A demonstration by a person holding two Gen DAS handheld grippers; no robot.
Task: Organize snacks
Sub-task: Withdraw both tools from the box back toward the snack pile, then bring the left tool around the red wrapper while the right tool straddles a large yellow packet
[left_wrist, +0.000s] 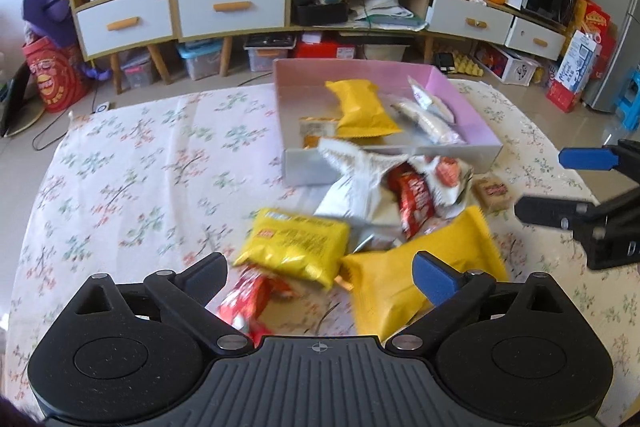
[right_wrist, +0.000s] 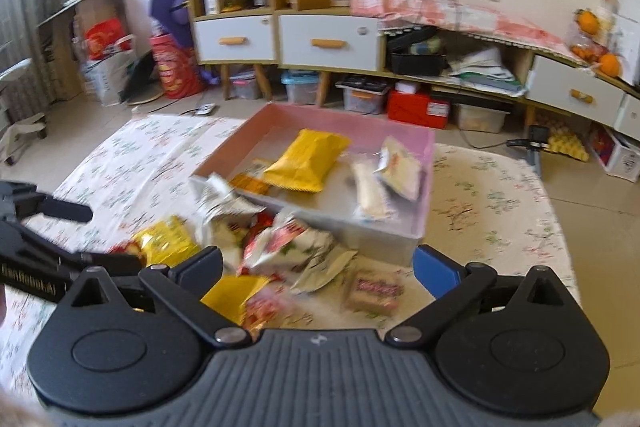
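Observation:
A pink box [left_wrist: 472,109] [right_wrist: 430,163] stands on the floral cloth and holds a yellow packet [left_wrist: 362,107] [right_wrist: 306,159] and some white packets [left_wrist: 428,115] [right_wrist: 396,167]. A pile of loose snacks lies in front of it: a yellow packet [left_wrist: 296,247], a second yellow packet [left_wrist: 404,279], white wrappers [left_wrist: 360,183] [right_wrist: 288,247], a red packet [left_wrist: 414,203] and a small brown bar [left_wrist: 494,193] [right_wrist: 374,293]. My left gripper [left_wrist: 320,271] is open and empty above the pile. My right gripper [right_wrist: 318,267] is open and empty above the brown bar; it also shows in the left wrist view [left_wrist: 560,183].
A low wooden cabinet with white drawers [left_wrist: 228,7] [right_wrist: 328,41] runs along the back wall, with storage bins [left_wrist: 200,61] on the floor under it. The floral cloth [left_wrist: 140,167] [right_wrist: 500,207] spreads left and right of the box.

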